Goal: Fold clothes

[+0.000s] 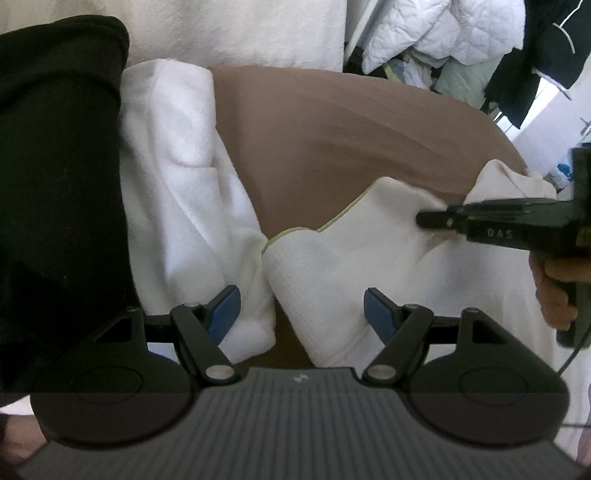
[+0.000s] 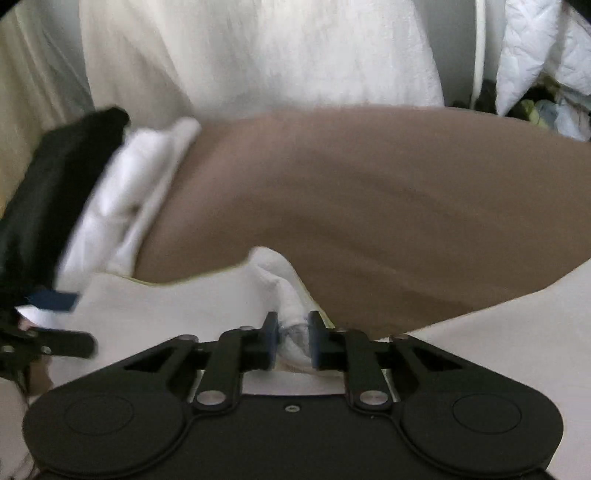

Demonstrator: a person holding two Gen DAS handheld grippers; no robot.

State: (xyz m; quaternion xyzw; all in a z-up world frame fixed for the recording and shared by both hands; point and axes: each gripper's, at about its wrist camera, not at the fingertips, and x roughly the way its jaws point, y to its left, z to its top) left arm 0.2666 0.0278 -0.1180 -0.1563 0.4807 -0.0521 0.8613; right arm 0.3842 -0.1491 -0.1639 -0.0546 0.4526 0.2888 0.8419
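Note:
A white waffle-weave garment (image 1: pixel 351 254) with a thin yellow-green edge lies rumpled on a brown cushioned surface (image 1: pixel 332 129). My left gripper (image 1: pixel 302 314) hovers open just above its near corner, with nothing between the blue pads. My right gripper (image 1: pixel 428 220) reaches in from the right and is shut on a bunched fold of the same garment (image 2: pixel 166 306). In the right wrist view the right gripper (image 2: pixel 291 336) pinches that fold between its pads. The left gripper's fingers (image 2: pixel 55 300) show at the left edge.
A folded white garment (image 1: pixel 177 184) and a folded black one (image 1: pixel 55 184) lie side by side at the left of the brown surface (image 2: pixel 369 203). White bedding (image 2: pixel 258 55) lies behind. Quilted and dark clothes (image 1: pixel 424 33) are heaped at the back right. A hand (image 1: pixel 554 291) holds the right gripper.

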